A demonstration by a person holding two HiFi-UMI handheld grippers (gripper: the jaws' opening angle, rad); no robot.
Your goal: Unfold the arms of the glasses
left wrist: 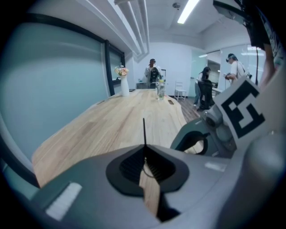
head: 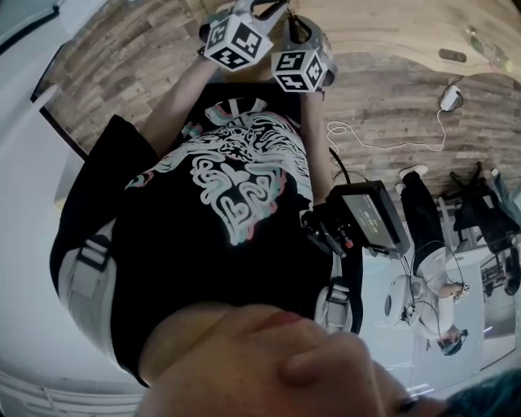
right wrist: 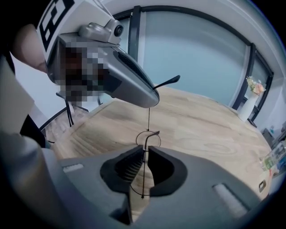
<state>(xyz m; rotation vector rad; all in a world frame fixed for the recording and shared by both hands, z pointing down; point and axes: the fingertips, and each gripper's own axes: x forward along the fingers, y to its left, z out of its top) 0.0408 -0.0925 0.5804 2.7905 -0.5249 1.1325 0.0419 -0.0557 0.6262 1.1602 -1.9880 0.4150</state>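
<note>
Both tools are pinched shut on the glasses, held up in the air above the near end of the table. The left gripper nips one thin wire; the right gripper clamps the frame by a lens. The danger is twisting off the hinge line: that fine wire could bend, or slip out and drop onto the table.

The left gripper and right gripper sit side by side over the desk edge. A black patterned T-shirt fills the middle.
</note>
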